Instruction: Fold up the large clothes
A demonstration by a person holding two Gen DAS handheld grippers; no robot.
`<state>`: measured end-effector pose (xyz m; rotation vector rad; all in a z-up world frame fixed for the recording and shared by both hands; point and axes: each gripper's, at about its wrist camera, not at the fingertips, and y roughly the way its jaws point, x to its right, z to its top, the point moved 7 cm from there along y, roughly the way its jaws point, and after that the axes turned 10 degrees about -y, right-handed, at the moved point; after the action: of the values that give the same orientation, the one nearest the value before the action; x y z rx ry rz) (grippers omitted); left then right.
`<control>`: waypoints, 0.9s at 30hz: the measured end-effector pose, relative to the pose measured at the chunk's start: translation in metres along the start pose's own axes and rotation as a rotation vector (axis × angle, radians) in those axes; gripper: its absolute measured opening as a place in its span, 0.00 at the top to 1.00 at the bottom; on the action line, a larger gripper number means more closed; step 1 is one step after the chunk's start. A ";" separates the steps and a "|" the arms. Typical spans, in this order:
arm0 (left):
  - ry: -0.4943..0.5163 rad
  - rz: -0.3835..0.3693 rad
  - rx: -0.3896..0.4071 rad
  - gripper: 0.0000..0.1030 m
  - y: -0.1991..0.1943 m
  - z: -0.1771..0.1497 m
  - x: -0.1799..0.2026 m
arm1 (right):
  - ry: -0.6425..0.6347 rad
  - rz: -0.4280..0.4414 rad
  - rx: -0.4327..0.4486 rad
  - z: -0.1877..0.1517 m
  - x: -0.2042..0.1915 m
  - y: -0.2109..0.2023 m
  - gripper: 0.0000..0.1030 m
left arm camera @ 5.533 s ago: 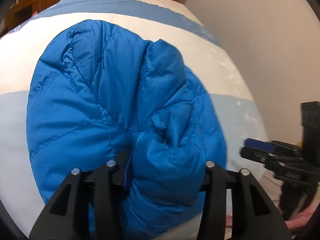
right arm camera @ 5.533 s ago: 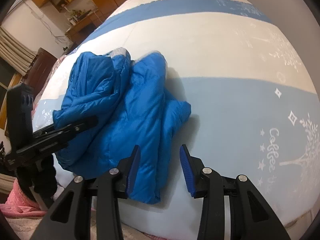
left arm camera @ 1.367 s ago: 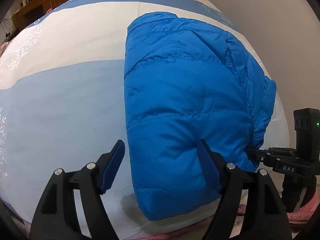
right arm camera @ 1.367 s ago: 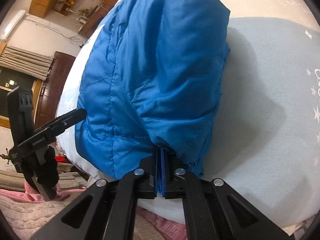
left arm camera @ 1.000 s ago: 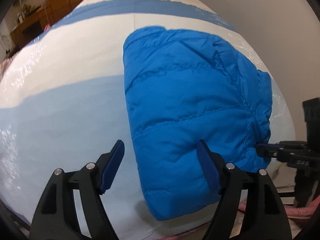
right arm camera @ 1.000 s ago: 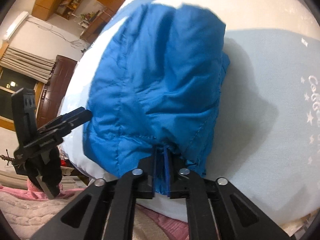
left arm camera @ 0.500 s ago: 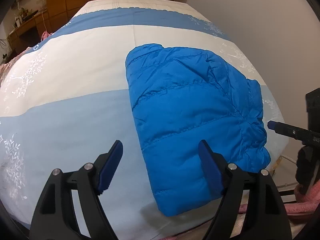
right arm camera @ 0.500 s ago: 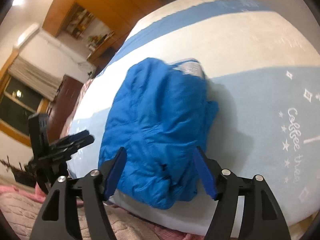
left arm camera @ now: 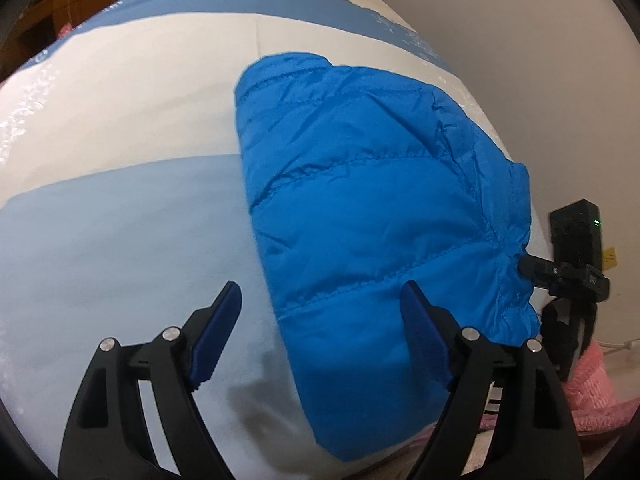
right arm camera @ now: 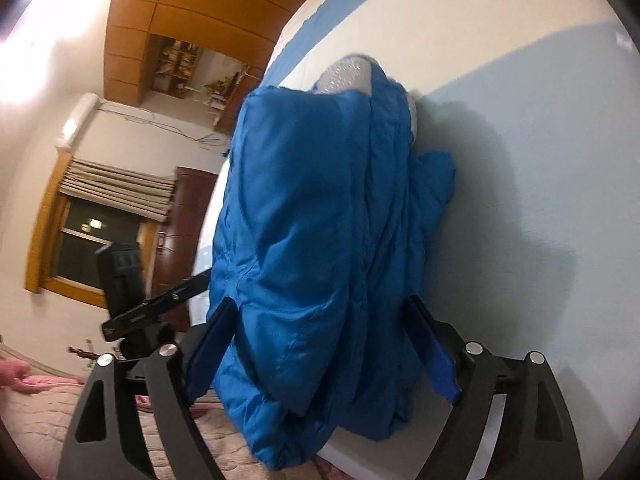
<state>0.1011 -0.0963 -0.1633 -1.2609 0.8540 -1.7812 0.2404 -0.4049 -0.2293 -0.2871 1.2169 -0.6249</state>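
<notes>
A blue quilted puffer jacket (left arm camera: 368, 200) lies folded into a compact bundle on the bed, near its front right corner. My left gripper (left arm camera: 320, 328) is open and empty, its jaws wide apart just short of the jacket's near left edge. My right gripper (right arm camera: 320, 344) is open, its jaws spread on either side of the jacket's side edge (right arm camera: 320, 240); I cannot tell whether they touch it. In the left wrist view the right gripper (left arm camera: 532, 270) shows at the jacket's right edge. In the right wrist view the left gripper (right arm camera: 156, 308) shows at the left.
The bed cover (left arm camera: 120, 220) has white, light blue and darker blue bands. A plain wall (left arm camera: 540, 60) runs along the bed's right side. A pink knitted blanket (left arm camera: 596, 400) lies below the bed's front edge. Wooden cabinets (right arm camera: 192, 8) and a window (right arm camera: 92, 236) stand beyond.
My right gripper let go of the jacket about a second ago, pulled back, and now has moved in close again with jaws wide. My left gripper stayed open and shifted slightly.
</notes>
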 end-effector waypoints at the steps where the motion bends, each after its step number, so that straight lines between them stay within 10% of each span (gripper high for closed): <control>1: 0.001 -0.010 -0.004 0.16 0.003 0.001 -0.001 | 0.004 0.014 -0.003 0.002 0.002 0.003 0.15; 17: -0.048 -0.245 -0.071 0.04 0.051 0.017 0.004 | 0.040 0.089 -0.023 0.020 0.025 0.031 0.14; 27: -0.036 -0.273 0.004 0.40 0.034 0.022 0.014 | 0.015 0.116 -0.003 0.017 0.006 0.026 0.47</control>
<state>0.1269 -0.1263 -0.1798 -1.4586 0.6834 -1.9631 0.2651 -0.3898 -0.2417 -0.2132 1.2400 -0.5250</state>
